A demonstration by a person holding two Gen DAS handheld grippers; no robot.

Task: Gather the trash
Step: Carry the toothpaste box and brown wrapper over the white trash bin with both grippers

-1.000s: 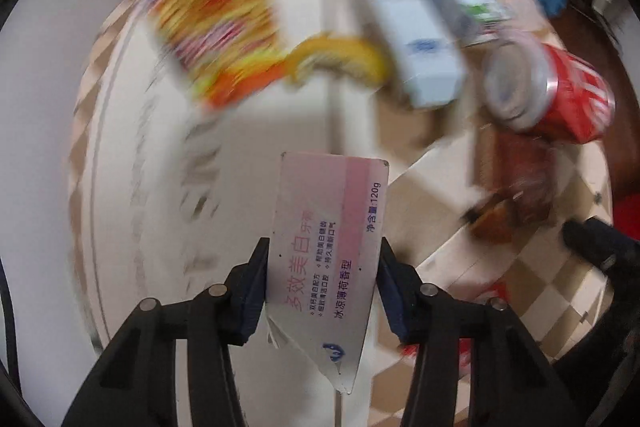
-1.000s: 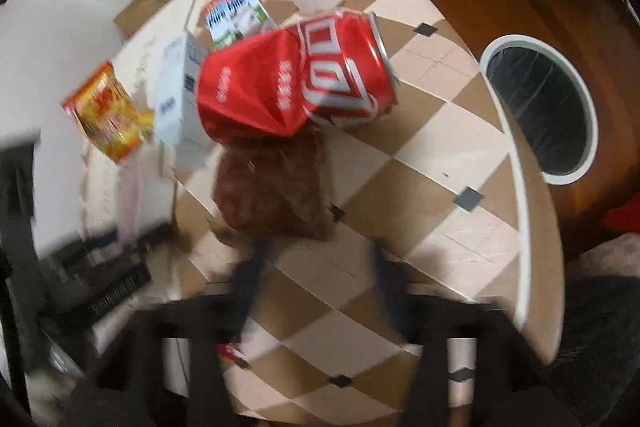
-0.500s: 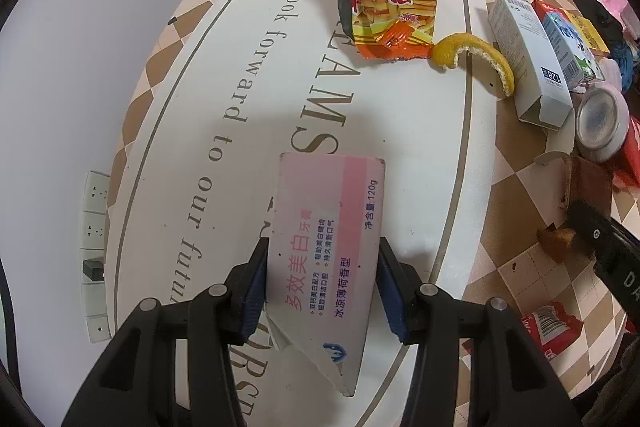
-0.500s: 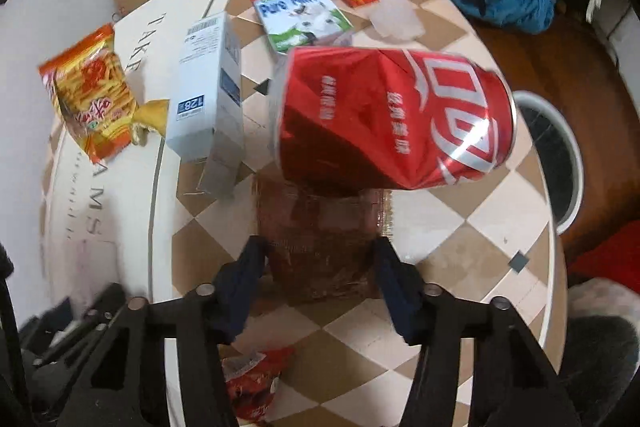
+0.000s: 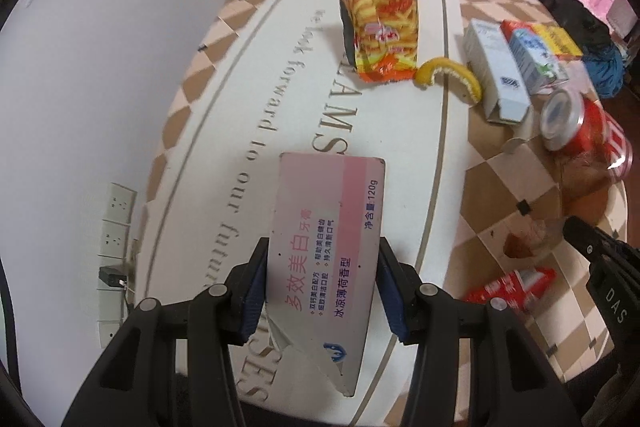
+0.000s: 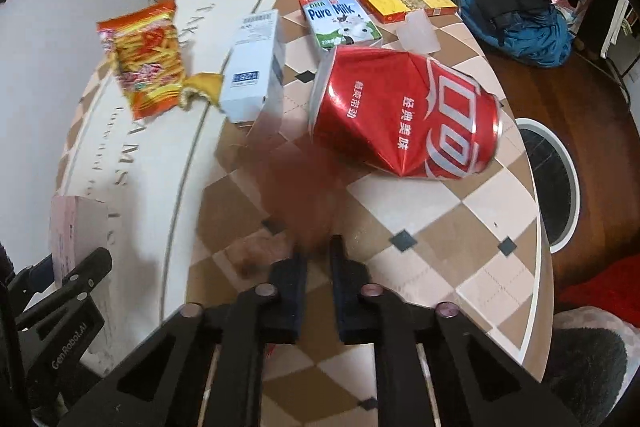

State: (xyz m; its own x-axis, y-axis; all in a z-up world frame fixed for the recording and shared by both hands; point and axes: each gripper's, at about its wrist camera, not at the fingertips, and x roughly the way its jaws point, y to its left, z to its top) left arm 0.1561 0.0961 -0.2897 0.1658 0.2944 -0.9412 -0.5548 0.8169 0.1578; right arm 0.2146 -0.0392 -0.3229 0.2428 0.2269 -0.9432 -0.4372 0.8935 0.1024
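Showing only rightward: bin opening (image 6: 554,187) beside table (image 6: 460,227).

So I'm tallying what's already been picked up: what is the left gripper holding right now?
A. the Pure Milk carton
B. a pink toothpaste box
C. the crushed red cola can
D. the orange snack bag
B: the left gripper is clamped on both sides of the pink toothpaste box, while the crushed red cola can, the orange snack bag and the Pure Milk carton lie on the table.
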